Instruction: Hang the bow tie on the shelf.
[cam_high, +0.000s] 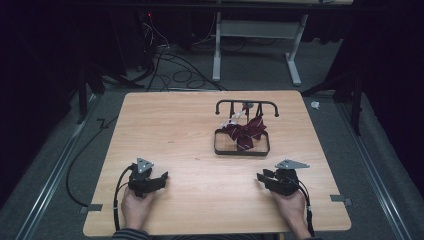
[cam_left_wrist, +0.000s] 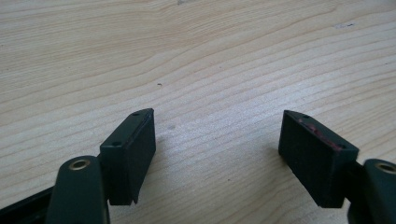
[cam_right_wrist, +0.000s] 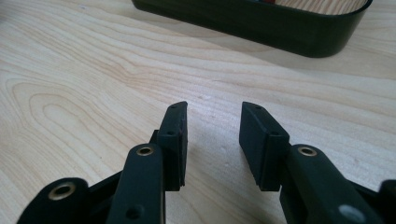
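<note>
Wood table (cam_high: 200, 200) amid dark cabled room, left claw (cam_high: 162, 178) spread wide, right claw (cam_high: 261, 177) parted.

A striped maroon cloth (cam_high: 246, 131) drapes over a black tray's (cam_high: 241, 151) rack on the wooden table (cam_high: 200, 200).

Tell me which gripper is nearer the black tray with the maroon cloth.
Right. The right gripper sits just below the tray, slightly to its right; the left gripper rests farther away, toward the table's left side.
</note>
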